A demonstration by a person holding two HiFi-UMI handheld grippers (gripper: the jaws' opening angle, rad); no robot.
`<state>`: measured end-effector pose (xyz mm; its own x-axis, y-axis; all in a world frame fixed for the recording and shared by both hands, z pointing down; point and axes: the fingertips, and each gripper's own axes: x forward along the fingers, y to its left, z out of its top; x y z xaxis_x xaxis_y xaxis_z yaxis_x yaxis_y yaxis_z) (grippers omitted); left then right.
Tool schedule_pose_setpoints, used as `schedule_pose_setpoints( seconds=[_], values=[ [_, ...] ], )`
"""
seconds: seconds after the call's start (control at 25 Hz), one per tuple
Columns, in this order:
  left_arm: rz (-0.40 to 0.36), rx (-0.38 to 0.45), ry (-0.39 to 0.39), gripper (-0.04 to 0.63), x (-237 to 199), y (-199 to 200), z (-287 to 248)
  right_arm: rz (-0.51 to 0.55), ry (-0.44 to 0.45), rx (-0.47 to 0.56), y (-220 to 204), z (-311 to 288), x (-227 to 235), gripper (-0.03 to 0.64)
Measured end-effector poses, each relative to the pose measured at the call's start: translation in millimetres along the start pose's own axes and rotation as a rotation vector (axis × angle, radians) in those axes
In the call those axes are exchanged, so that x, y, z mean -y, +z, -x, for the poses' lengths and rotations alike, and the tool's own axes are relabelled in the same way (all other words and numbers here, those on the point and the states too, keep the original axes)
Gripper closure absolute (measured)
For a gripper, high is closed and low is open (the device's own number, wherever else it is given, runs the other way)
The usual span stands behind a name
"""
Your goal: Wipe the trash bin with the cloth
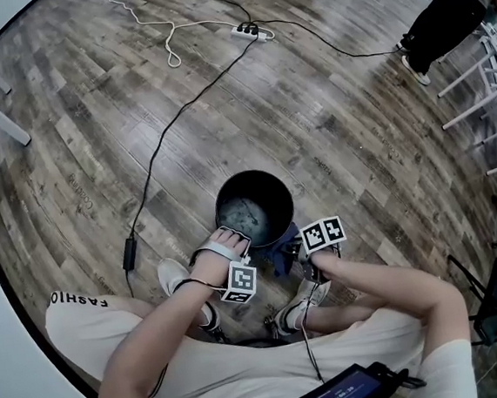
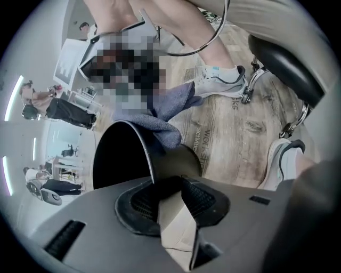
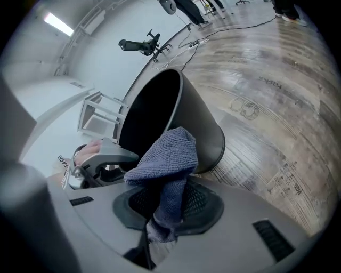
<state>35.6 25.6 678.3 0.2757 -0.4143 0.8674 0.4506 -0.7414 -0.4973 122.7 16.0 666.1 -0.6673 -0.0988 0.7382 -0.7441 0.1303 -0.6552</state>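
Black bin (image 1: 254,206) on the wooden floor (image 1: 309,100), gripped at its rim, with a blue cloth (image 3: 168,157) beside it.
The left tongs (image 2: 170,200) pinch the bin's rim wall, one pad inside and one outside. The right tongs (image 3: 170,210) are clamped on the bunched cloth, holding it by the bin's outer side near the rim. Whether cloth and bin touch I cannot tell. The bin sits just ahead of the person's shoes.
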Motion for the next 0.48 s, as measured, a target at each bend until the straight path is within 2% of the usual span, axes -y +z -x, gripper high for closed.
schedule_pose_setpoints(
  seconds=[0.24,0.48],
  values=[
    [0.002,0.018,-0.015,0.474,0.6,6.2,-0.5,0.024,-0.009,-0.045,-5.4,-26.3,29.6,0.545],
    [0.018,0.020,-0.011,0.474,-5.7,9.0,-2.5,0.032,-0.024,-0.025,-4.3,-66.9,78.8,0.545]
  ],
)
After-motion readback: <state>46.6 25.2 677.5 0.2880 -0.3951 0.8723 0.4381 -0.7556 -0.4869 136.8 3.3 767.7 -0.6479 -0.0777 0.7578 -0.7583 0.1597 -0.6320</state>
